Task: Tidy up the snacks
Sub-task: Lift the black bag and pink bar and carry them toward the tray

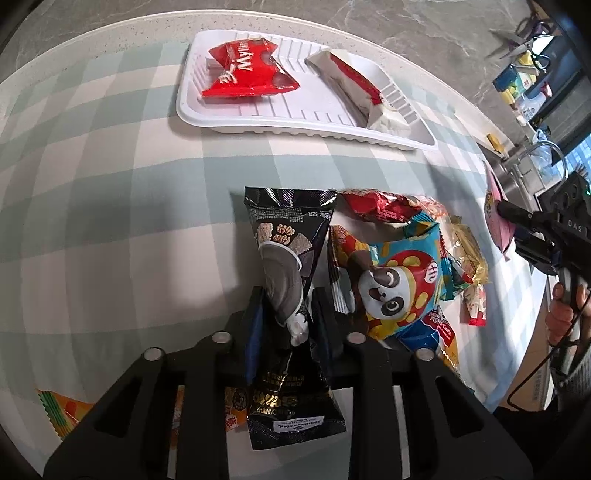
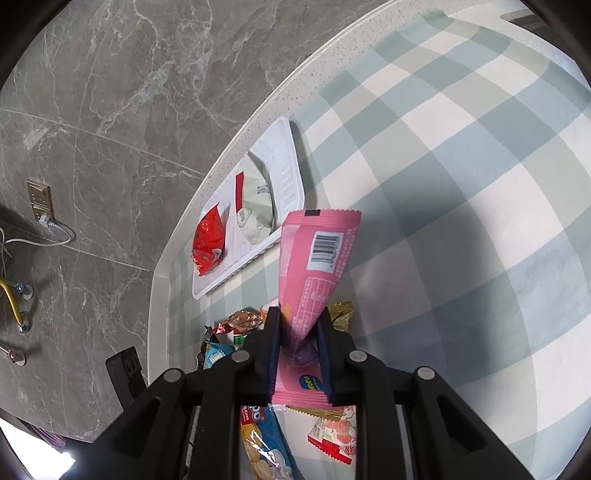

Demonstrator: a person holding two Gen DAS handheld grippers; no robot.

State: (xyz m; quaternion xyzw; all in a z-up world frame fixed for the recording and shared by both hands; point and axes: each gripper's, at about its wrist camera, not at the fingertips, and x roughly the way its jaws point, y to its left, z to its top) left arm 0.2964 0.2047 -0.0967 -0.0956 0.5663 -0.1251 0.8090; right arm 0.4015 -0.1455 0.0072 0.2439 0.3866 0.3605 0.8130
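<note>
The left hand-held gripper [image 1: 286,310] was clenched on a glossy black sachet [image 1: 284,240], pinched at mid-length above the checked worktop [image 1: 110,184]. The right hand-held gripper [image 2: 299,332] clamped a flat pink packet [image 2: 314,266]. A ribbed white tray [image 1: 295,125] lay beyond.

A home kitchen: a stone counter [image 1: 369,26] under a checked cloth [image 1: 110,184] meets a grey marble-tile wall [image 2: 110,110] with a socket [image 2: 38,201], and a steel sink [image 1: 517,181] with a tap [image 1: 554,151] lies right of the cloth.
</note>
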